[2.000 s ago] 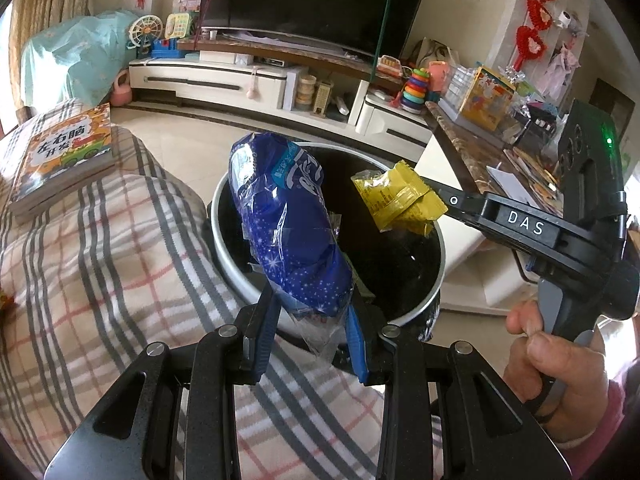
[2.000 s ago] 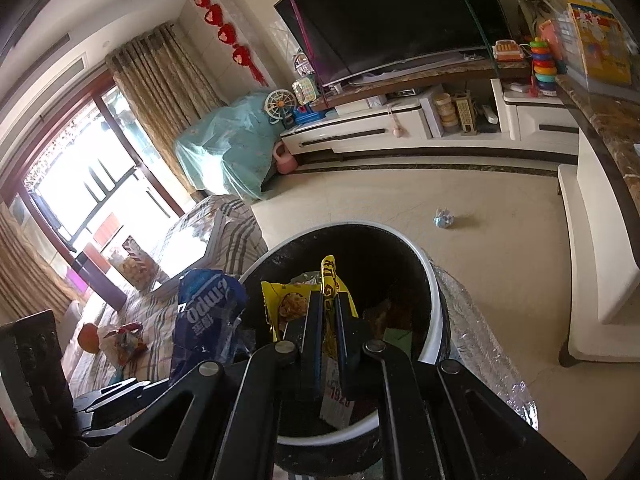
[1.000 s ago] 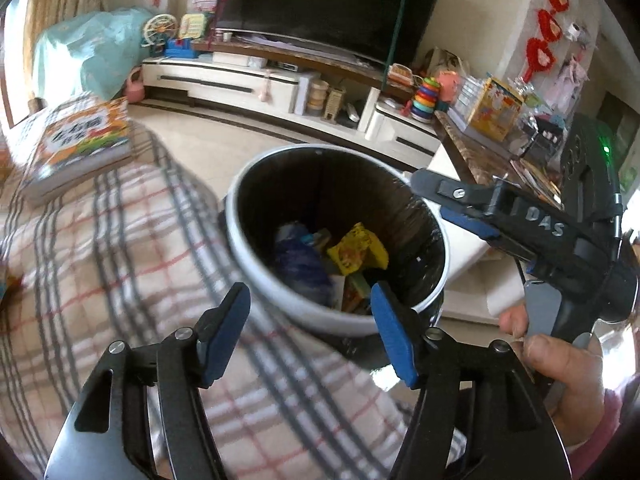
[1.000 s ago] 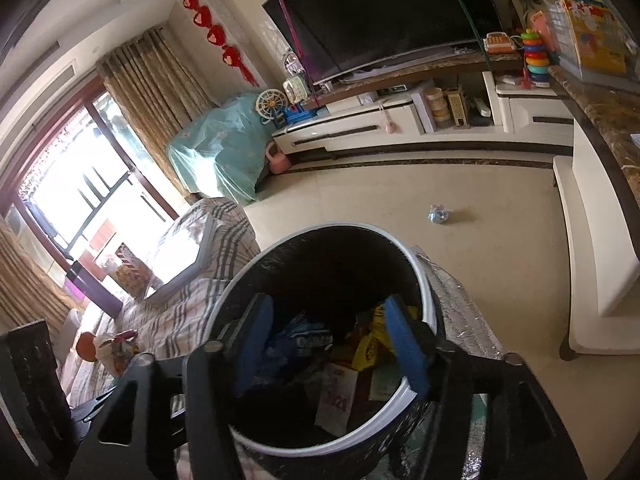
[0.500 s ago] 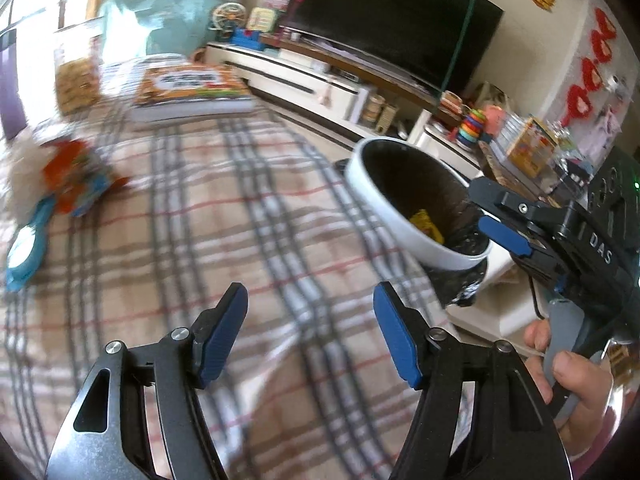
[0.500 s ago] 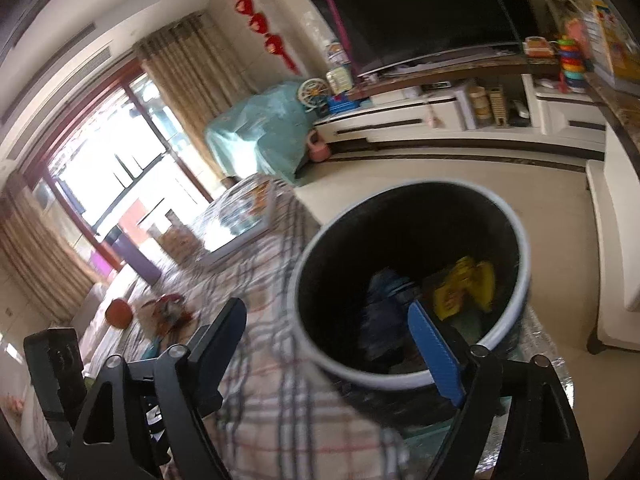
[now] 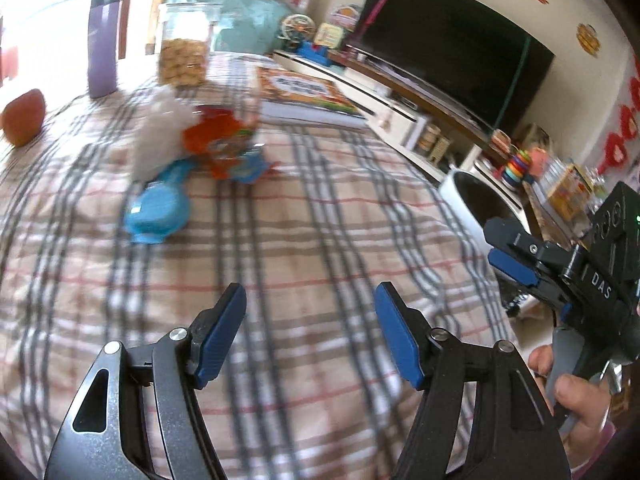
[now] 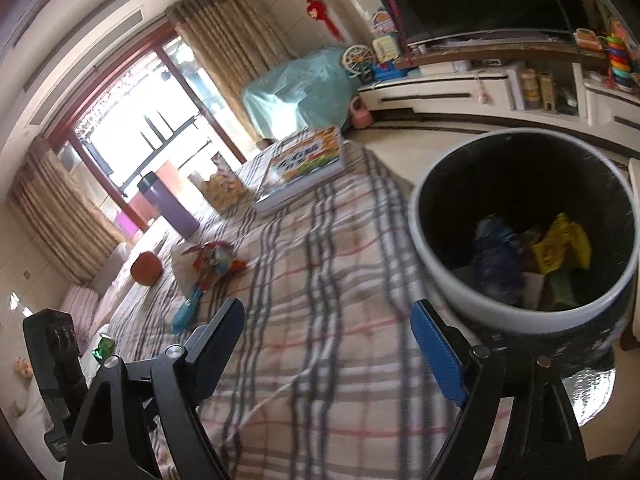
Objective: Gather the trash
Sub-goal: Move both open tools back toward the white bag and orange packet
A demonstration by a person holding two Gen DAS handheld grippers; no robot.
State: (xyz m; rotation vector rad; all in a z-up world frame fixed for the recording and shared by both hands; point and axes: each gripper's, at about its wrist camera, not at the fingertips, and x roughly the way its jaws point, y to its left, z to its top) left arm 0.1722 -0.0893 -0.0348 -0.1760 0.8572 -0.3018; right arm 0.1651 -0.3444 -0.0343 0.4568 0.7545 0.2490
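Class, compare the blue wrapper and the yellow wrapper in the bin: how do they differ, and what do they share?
Colour: the blue wrapper is dark blue; the yellow wrapper is bright yellow.
Position in the right wrist view: the blue wrapper lies on the left, the yellow wrapper on the right, nearer the far wall.
Size: the blue wrapper looks bulkier than the yellow wrapper.
Shared: both lie inside the bin, and neither is held.
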